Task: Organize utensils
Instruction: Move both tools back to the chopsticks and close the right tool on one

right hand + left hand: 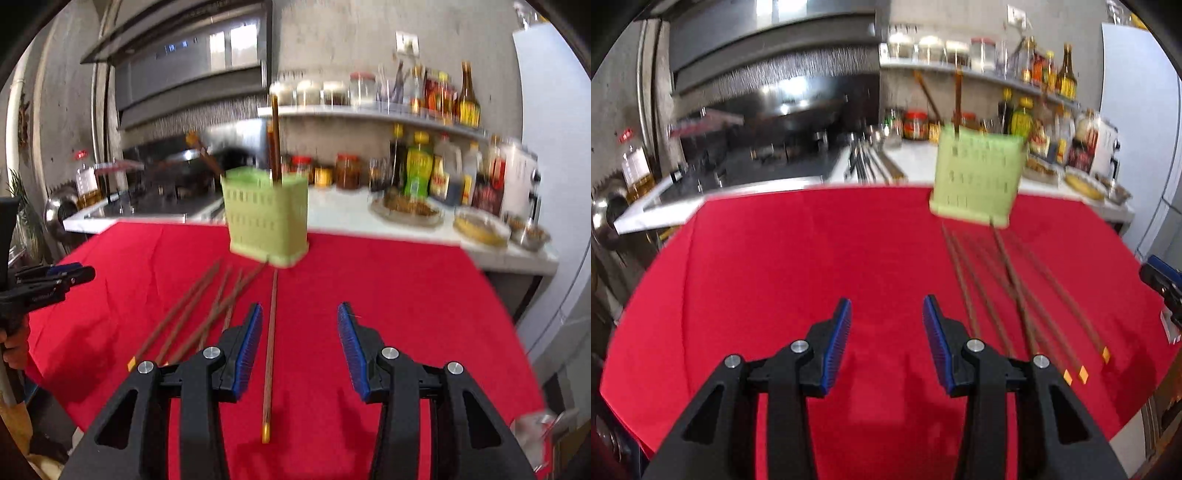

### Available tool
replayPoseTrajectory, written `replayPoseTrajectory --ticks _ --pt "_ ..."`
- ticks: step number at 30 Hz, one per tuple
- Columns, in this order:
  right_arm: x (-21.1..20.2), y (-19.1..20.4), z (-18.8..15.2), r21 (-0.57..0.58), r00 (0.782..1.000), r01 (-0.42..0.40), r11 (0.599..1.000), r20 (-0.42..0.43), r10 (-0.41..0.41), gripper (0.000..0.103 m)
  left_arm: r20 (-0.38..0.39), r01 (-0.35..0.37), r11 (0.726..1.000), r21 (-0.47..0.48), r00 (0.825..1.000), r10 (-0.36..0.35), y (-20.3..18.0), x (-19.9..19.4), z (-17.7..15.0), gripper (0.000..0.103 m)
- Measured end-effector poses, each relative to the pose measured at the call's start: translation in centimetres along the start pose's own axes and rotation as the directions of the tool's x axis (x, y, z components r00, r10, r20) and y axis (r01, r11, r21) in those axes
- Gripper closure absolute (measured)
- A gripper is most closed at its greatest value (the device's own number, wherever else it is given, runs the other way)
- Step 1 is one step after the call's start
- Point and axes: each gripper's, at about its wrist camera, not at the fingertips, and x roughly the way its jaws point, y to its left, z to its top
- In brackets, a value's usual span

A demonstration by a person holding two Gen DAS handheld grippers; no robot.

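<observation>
Both hand-held grippers, left (pixel 886 314) and right (pixel 300 317), apart and empty, motion-blurred green holder (pixel 266 221), chopsticks (pixel 1015 288) partly hidden.

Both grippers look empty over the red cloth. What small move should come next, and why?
Probably lower the right gripper onto the single chopstick lying between its open fingers and close. That chopstick lies apart from the loose bundle, and the green holder already has chopsticks standing in it.

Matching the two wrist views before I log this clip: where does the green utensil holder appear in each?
Left wrist view: green utensil holder stands upper right of centre, at the red cloth's far edge.
Right wrist view: holder stands just left of centre, above the loose chopsticks.
Shared landmark: the bottle shelf behind it.
</observation>
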Motion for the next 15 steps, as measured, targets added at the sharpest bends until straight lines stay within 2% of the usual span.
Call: replayPoseTrajectory --ticks 5,9,11,13,15 --pt "2.0 0.9 -2.4 0.02 0.995 -0.034 0.999 -0.093 0.035 0.058 -0.083 0.036 0.999 -0.016 0.996 -0.037 0.0 1.6 -2.8 0.063" --pt "3.3 1.9 -3.2 -0.006 0.988 -0.043 0.999 -0.146 0.042 0.061 -0.097 0.06 0.998 -0.007 0.993 -0.061 -0.6 2.0 -3.3 0.063" --pt "4.1 2.4 -3.3 -0.02 0.985 -0.04 0.999 -0.168 0.036 0.067 -0.093 0.069 0.998 0.003 0.993 -0.068 -0.9 1.9 -3.3 0.063" --pt "4.6 2.6 -3.2 -0.019 0.983 -0.047 0.999 -0.179 0.042 0.079 -0.096 0.071 0.997 0.013 0.993 -0.069 -1.2 2.1 -3.3 0.063" --pt "5.1 2.9 -3.1 -0.032 0.981 -0.041 0.999 -0.191 0.034 0.084 -0.107 0.086 0.996 0.013 0.991 -0.084 -1.6 2.3 -3.2 0.063"
